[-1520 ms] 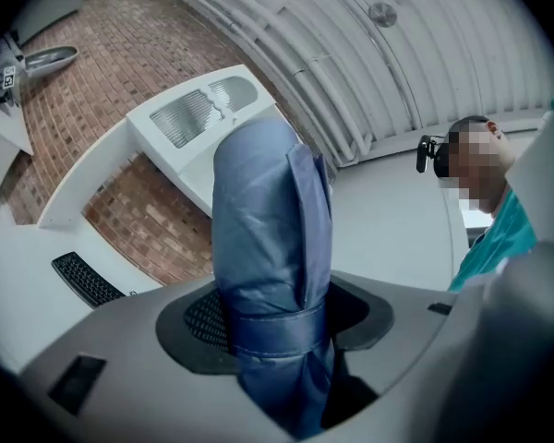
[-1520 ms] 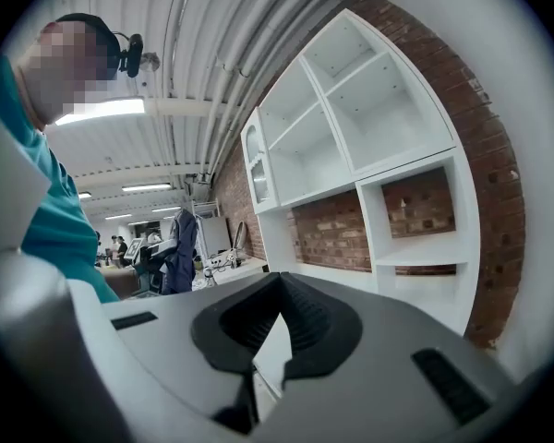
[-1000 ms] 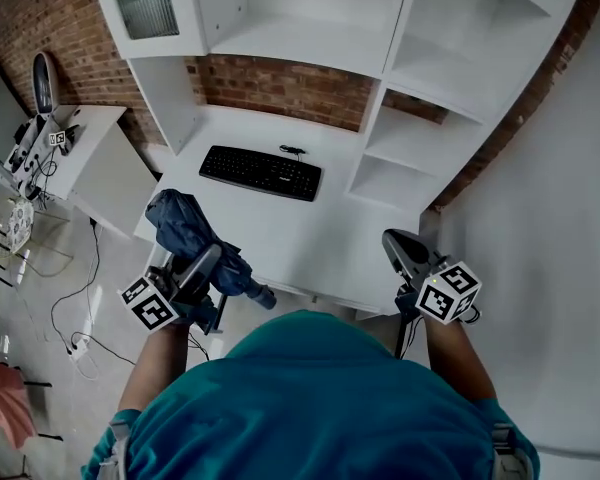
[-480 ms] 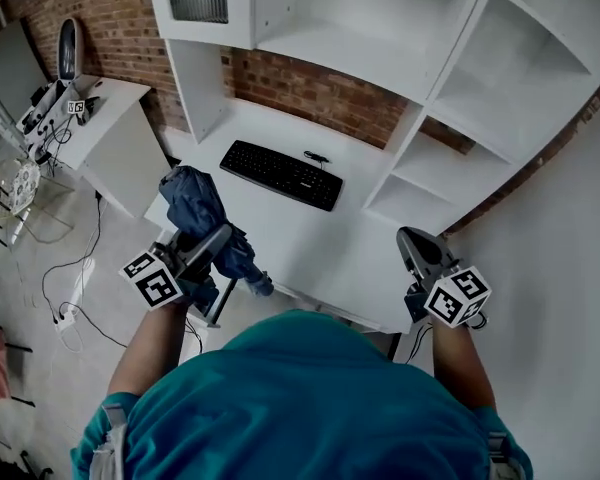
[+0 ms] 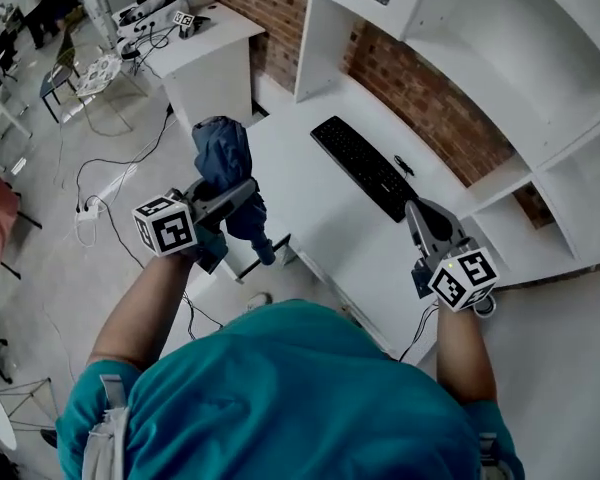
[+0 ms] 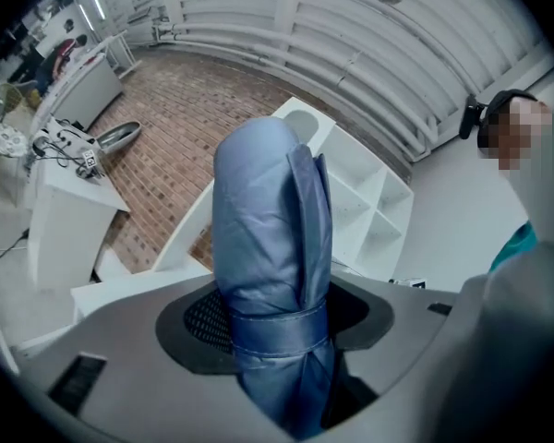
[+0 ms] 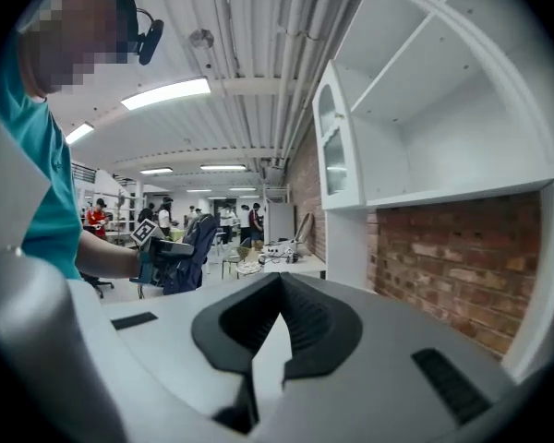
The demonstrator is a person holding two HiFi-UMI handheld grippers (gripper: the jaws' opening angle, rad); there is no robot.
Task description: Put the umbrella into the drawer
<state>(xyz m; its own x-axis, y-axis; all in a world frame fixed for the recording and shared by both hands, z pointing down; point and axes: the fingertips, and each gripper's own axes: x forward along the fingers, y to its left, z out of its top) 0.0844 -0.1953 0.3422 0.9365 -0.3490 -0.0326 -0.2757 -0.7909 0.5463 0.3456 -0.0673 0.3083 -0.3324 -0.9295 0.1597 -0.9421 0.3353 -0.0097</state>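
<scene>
A folded blue umbrella [image 5: 223, 148], bound by a strap, is held in my left gripper [image 5: 220, 203], which is shut on its lower part. It stands beyond the left end of the white desk [image 5: 310, 198], above the floor. In the left gripper view the umbrella [image 6: 268, 247] rises straight up between the pads of my left gripper [image 6: 272, 317]. My right gripper [image 5: 420, 218] hovers by the desk's right end near the keyboard; its jaws [image 7: 279, 280] meet at the tips with nothing in them. No drawer shows plainly.
A black keyboard [image 5: 365, 168] lies on the desk under white shelves [image 5: 540, 88] against a brick wall. A second white desk [image 5: 210, 48] with gear stands at the upper left. Cables [image 5: 100, 208] run over the floor at left.
The head view has swung, so the desk now runs diagonally. My left gripper carried the umbrella leftward past the desk's end. My right gripper rose towards the keyboard's side of the desk.
</scene>
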